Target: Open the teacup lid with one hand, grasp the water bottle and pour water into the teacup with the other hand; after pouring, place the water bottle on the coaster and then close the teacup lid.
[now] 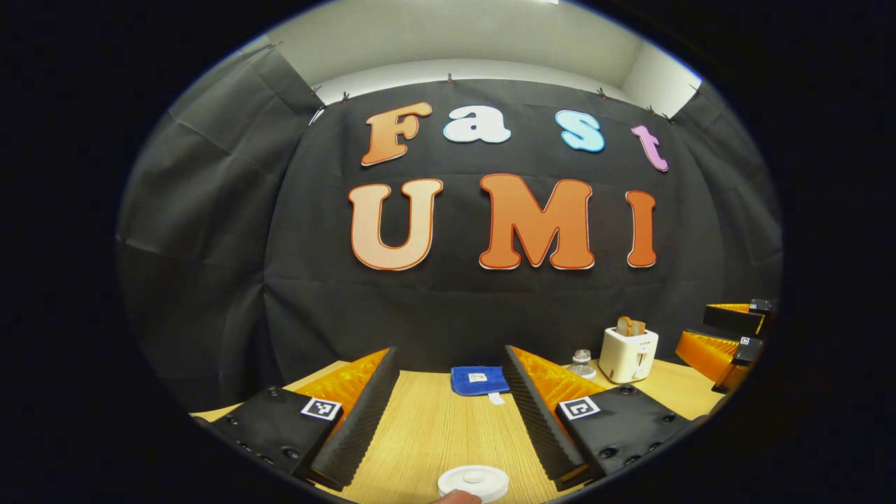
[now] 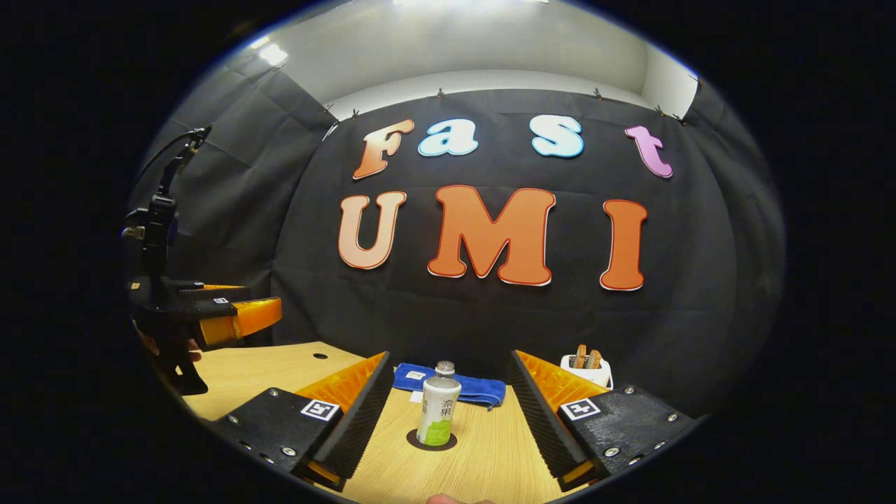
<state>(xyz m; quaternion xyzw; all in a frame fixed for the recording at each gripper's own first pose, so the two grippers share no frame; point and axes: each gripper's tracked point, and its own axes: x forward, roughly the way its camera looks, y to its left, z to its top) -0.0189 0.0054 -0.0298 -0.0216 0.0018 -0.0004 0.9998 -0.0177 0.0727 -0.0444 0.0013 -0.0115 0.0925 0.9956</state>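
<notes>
In the left gripper view a white round teacup lid (image 1: 474, 481) with a small knob lies low between my fingers, near the bottom edge; the cup under it is hidden. My left gripper (image 1: 450, 357) is open above it, holding nothing. In the right gripper view the water bottle (image 2: 439, 413), grey-capped with a white and green label, stands upright on a dark round coaster (image 2: 432, 442). My right gripper (image 2: 450, 358) is open, with the bottle ahead between its fingers and untouched. What looks like the bottle's capped top (image 1: 581, 362) pokes up behind my left gripper's right finger.
A folded blue cloth (image 1: 479, 380) (image 2: 455, 383) lies at the back of the wooden table (image 2: 490, 455). A white toaster (image 1: 628, 353) (image 2: 586, 369) with bread stands at the back right. The other gripper (image 2: 231, 315), held by a hand, hovers at the left.
</notes>
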